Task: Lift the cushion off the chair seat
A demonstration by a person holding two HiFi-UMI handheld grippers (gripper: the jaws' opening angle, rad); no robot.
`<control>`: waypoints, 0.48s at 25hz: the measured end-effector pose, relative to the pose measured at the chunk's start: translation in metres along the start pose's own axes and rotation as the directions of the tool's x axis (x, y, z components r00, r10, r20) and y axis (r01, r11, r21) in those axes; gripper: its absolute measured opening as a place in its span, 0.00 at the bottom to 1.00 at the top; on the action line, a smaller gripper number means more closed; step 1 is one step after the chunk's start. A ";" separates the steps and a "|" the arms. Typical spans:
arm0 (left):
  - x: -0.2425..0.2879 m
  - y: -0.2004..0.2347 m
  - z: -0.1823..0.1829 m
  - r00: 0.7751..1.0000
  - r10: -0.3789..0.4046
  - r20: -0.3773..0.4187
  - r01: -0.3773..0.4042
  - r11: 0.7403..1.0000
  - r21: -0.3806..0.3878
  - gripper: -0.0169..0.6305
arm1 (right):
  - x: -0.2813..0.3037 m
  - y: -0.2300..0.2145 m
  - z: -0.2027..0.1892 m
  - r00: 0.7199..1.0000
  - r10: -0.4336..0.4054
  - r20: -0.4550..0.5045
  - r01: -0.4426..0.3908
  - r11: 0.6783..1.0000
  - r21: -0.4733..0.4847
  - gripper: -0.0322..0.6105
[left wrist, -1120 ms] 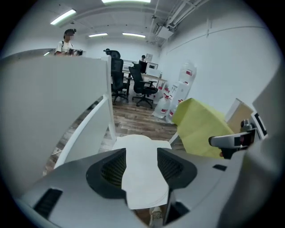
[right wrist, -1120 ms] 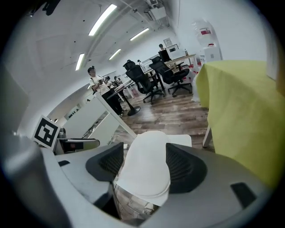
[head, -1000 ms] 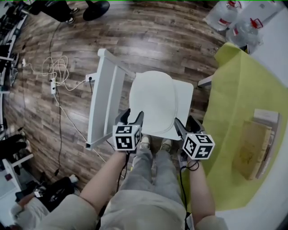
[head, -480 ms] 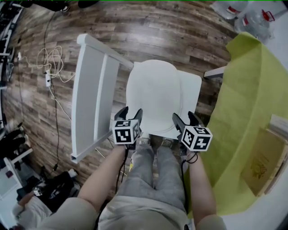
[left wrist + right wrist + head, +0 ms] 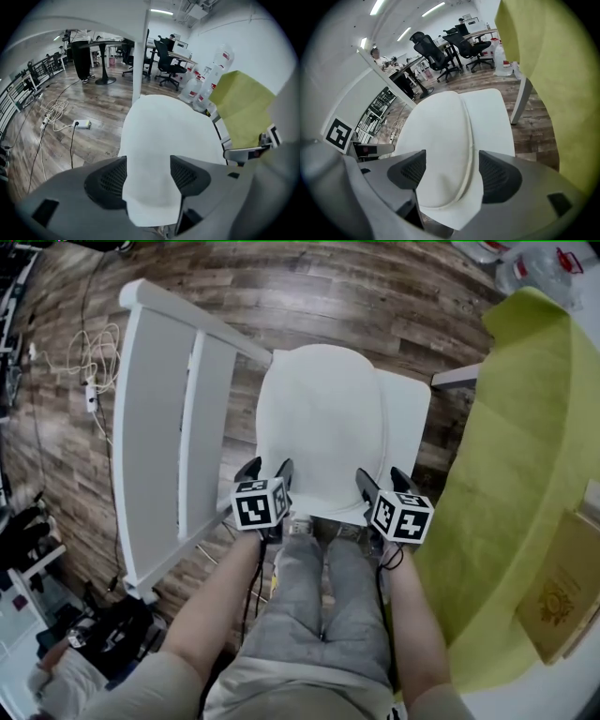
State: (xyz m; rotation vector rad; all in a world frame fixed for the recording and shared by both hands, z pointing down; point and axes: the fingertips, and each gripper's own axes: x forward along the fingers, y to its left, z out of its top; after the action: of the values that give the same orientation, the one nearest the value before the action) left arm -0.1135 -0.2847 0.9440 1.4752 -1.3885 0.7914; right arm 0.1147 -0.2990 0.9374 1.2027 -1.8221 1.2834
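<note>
Left gripper: jaws spread wide, nothing clamped, at near-left edge of chair seat. Right gripper: jaws likewise apart, empty, at seat's near-right edge. White cushion lies flat on seat, its near rim showing between each pair of jaws; contact with rim unclear. Cushion covers most of seat, leaving bare strip along seat's right side. Chair back, white slats, along seat's left. Yellow cloth right of chair. Person's legs just short of seat's near edge.
</note>
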 end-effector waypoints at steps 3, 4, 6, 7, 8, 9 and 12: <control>0.009 0.005 -0.007 1.000 0.019 -0.008 -0.020 1.000 -0.020 0.50 | 0.012 -0.005 -0.005 1.000 -0.019 -0.009 0.019 1.000 0.017 0.59; 0.012 0.007 -0.009 1.000 0.023 -0.013 -0.024 0.999 -0.034 0.51 | 0.015 -0.004 -0.007 1.000 -0.020 -0.013 0.020 1.000 0.015 0.59; 0.018 0.013 -0.014 0.999 0.027 -0.027 -0.029 0.997 -0.071 0.53 | 0.021 -0.002 -0.012 0.999 -0.025 -0.024 0.025 1.000 0.008 0.59; 0.021 0.016 -0.017 0.999 0.026 -0.035 -0.029 0.995 -0.091 0.53 | 0.024 -0.001 -0.016 0.999 -0.031 -0.033 0.031 0.999 0.007 0.59; 0.025 0.018 -0.020 0.999 0.022 -0.042 -0.027 0.993 -0.111 0.54 | 0.028 -0.002 -0.020 0.998 -0.039 -0.044 0.039 0.999 0.011 0.59; 0.027 0.019 -0.023 0.999 0.015 -0.048 -0.021 0.991 -0.132 0.54 | 0.032 -0.003 -0.024 0.997 -0.048 -0.052 0.049 0.999 0.018 0.59; 0.031 0.018 -0.026 0.999 -0.001 -0.048 -0.008 0.985 -0.174 0.55 | 0.035 -0.007 -0.028 0.995 -0.088 -0.041 0.089 0.996 0.026 0.57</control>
State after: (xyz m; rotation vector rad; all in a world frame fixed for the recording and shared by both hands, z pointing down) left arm -0.1230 -0.2709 0.9853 1.3109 -1.3878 0.6851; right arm 0.1063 -0.2853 0.9802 1.2496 -1.7083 1.2785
